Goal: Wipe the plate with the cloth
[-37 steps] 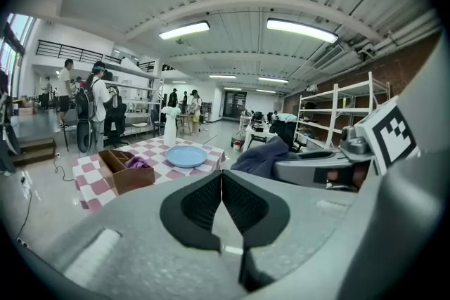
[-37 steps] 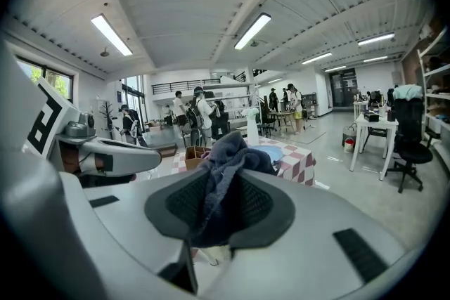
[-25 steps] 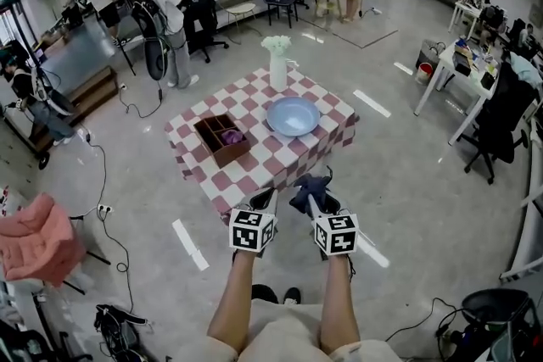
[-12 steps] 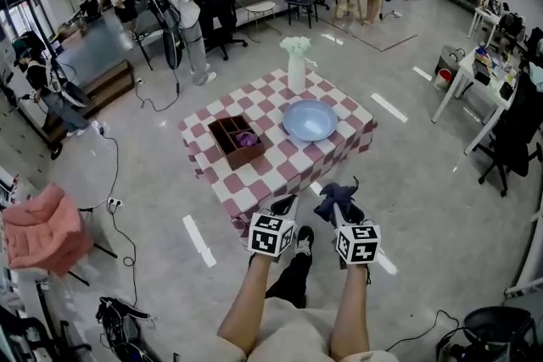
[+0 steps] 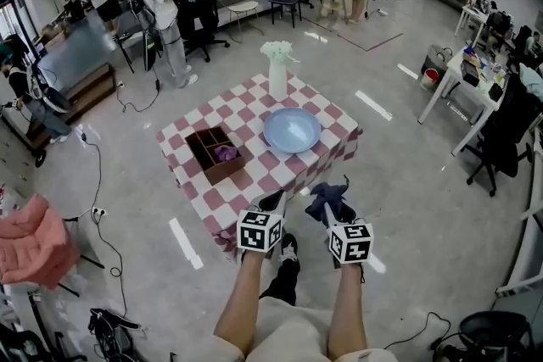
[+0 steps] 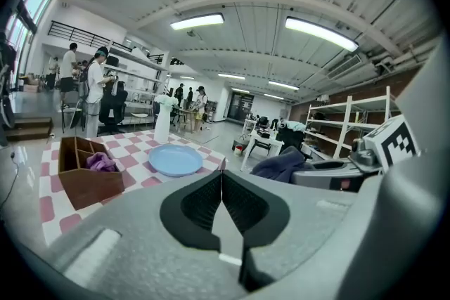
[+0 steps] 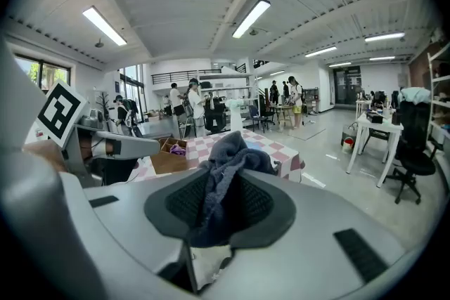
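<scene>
Where the left gripper (image 6: 222, 176) is viewed along its own jaws, the two pads meet edge to edge with nothing between them. The right gripper (image 5: 327, 216) is clamped on a dark blue cloth (image 7: 228, 151); the fabric is pinched between the pads, bunches up above them and stands in a crumpled peak beyond the tips. Both grippers are held side by side at the ends of the person's forearms, pointing toward the table (image 5: 263, 174), with their tips just short of its near edge and over the floor.

The table carries a red-and-white checked cover. The plate (image 5: 292, 130), pale blue and round, lies flat on the right half of the table top, well apart from the cloth and from both grippers. A white vase (image 5: 278, 79) with pale flowers stands upright just behind the plate. To the left of the plate sits a brown wooden box (image 5: 231, 173) with compartments; a small purple item (image 5: 225, 153) lies in one of them
</scene>
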Demonstrator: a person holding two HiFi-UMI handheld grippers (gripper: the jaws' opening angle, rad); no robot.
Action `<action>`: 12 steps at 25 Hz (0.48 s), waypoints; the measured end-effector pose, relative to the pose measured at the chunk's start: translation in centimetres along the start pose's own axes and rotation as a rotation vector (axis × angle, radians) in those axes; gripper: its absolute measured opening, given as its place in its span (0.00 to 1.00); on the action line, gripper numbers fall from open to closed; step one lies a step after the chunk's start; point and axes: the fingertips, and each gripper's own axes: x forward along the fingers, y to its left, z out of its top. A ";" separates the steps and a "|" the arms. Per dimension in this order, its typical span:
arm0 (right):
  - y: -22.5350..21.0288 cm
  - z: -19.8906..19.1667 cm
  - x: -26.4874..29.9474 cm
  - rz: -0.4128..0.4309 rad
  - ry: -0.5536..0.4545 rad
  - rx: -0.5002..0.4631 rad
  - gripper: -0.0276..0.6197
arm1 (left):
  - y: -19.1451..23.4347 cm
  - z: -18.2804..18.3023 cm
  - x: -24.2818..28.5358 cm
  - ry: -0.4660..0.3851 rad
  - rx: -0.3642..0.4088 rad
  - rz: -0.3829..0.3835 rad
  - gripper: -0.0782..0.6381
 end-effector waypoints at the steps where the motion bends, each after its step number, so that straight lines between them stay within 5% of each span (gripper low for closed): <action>1: -0.5 0.1 0.5 0.002 0.000 0.009 0.21 | 0.2 0.2 0.7 0.000 -0.004 -0.001 0.12; 12: -5.0 2.0 8.4 0.032 0.045 0.035 0.21 | 3.3 1.8 10.2 0.051 -0.046 -0.004 0.12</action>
